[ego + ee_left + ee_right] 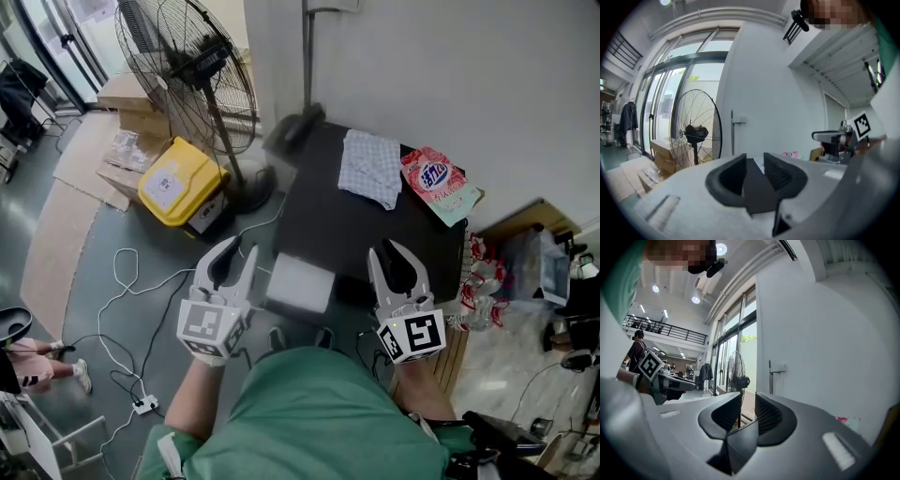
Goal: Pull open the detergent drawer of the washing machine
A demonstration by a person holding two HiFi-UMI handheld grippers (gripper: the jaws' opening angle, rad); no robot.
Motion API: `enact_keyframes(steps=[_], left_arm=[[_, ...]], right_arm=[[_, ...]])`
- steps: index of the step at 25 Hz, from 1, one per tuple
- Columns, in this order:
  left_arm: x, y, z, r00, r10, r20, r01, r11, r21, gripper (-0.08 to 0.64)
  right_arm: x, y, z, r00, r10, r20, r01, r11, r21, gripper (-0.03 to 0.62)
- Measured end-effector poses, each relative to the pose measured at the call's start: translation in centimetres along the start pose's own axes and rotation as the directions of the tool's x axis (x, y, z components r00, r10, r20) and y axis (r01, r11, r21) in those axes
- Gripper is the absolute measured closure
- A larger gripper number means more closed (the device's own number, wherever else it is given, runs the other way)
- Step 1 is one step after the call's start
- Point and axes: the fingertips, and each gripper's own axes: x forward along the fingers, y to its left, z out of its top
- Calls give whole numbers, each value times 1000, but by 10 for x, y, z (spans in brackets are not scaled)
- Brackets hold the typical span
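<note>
The washing machine's dark top (347, 225) lies below me, with a checked cloth (370, 167) and a pink detergent bag (439, 183) on it. A white box-shaped part (298, 283), seemingly the detergent drawer, juts out at the machine's near edge. My left gripper (230, 248) hovers just left of it and my right gripper (395, 251) just right of it, neither touching it. Both point level toward the far wall. The left gripper (754, 161) and the right gripper (747, 401) each stand open by a narrow gap with nothing between the pads.
A tall pedestal fan (202, 84) stands left of the machine, with a yellow box (178, 183) and cardboard boxes (127, 98) beside it. Cables (131, 291) trail over the floor. A person's legs (37, 361) show at the far left. The white wall (450, 75) is behind the machine.
</note>
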Motion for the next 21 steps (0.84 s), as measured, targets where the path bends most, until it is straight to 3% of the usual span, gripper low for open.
enact_keyframes(steps=[21], left_arm=[[1,10,-3,1000,-25,-5,25,1000,0,453]], right_arm=[[5,9,0,1000,-20,-6,20,1000,-2,500]])
